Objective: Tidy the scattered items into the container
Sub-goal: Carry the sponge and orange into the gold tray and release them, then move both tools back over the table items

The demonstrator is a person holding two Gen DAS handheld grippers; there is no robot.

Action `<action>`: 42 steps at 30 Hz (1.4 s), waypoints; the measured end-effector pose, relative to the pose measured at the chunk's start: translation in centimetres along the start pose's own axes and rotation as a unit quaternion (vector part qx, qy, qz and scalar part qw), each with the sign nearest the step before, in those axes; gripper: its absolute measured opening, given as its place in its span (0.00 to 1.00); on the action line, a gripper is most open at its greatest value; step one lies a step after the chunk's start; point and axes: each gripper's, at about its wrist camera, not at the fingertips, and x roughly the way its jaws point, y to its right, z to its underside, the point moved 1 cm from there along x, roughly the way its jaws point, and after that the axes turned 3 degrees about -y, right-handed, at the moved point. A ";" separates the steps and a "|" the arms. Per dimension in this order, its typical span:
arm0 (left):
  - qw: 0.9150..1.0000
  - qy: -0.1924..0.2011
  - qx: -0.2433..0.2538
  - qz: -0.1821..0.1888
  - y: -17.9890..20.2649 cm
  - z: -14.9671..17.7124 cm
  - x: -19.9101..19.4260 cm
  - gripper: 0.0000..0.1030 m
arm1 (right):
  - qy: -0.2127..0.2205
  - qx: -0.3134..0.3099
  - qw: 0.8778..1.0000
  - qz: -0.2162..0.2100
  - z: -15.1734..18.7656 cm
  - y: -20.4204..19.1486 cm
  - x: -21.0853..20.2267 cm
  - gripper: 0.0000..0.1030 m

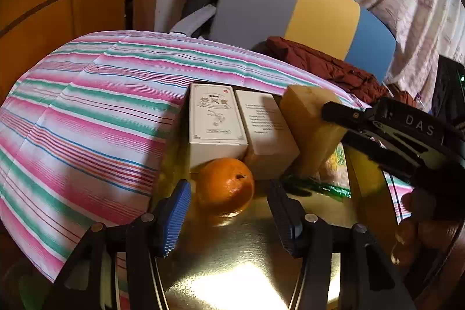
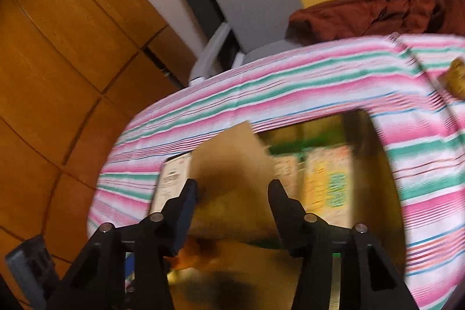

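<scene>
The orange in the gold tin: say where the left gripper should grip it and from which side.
Grip the orange across its widest middle, coming from above and the near side, where the open left gripper already straddles it. Boxes crowd its far side, so there is no room there.

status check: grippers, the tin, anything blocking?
Left gripper open, orange loose between its fingers. Right gripper around yellow block; grip unclear through blur. Gold tin holds two white boxes, orange, block. Nothing blocking.

Pink, green and white striped tablecloth (image 1: 87, 106), gold tin (image 1: 232, 266), orange fruit (image 1: 225, 186), 2 cream boxes (image 1: 215, 121), rust-red jacket (image 1: 325, 63)
</scene>
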 end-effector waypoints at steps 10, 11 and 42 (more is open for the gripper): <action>0.999 0.029 -0.013 -0.010 0.2 -1.0 -1.3 0.54 | 0.045 -0.053 0.997 0.019 -0.1 -1.7 -2.5 0.51; 0.999 0.035 -0.010 -0.013 0.6 -1.1 -1.5 0.54 | 0.064 -0.064 0.995 0.032 -0.3 -1.7 -3.3 0.51; 0.979 0.034 0.176 0.101 30.5 0.6 2.1 0.54 | 0.229 0.031 0.943 0.239 0.8 18.0 -23.4 0.55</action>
